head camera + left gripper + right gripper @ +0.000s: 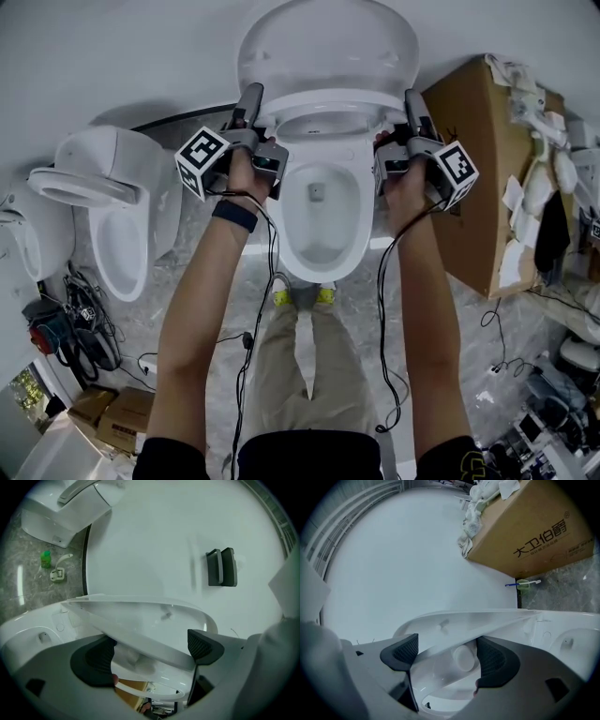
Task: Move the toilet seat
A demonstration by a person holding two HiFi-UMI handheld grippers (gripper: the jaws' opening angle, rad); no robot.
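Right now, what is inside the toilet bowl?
The bowl shows bare white walls and a small grey fitting on its back wall. The raised seat covers the rear of the bowl, so what lies there cannot be seen.

Toilet seat [330, 97]: white plastic, smooth, glossy highlights seen. Toilet bowl [286, 230]: white glazed ceramic, shiny. Box [469, 187]: brown cardboard, matt, printed. Floor [141, 328]: grey marbled stone look, polished. Wall [154, 541]: white, smooth, matt. Pads [101, 658] on jaws: black, finely ribbed, rubber-like, matt.
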